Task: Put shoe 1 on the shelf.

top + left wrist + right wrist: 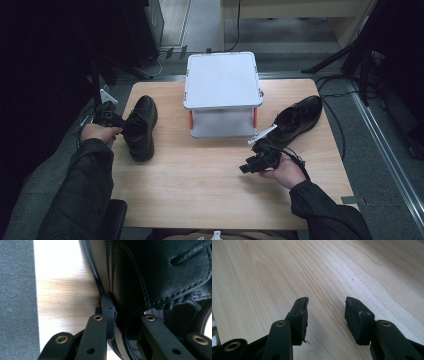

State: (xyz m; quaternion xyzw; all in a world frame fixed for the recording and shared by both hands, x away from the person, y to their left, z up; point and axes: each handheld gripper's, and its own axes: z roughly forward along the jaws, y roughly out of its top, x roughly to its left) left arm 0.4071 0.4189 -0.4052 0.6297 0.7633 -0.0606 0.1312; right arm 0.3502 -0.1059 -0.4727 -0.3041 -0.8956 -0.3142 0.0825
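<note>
Overhead, the left gripper (120,129) meets the left black shoe (140,127) near the tabletop's (200,175) left edge. Seen along the left gripper (117,315), its jaws clamp the shoe's (155,272) side wall. Meanwhile the right gripper (325,312) hangs open, empty, over wood.

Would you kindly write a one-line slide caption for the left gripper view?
Left gripper shut on the collar of a black shoe resting on the wooden table.
</note>
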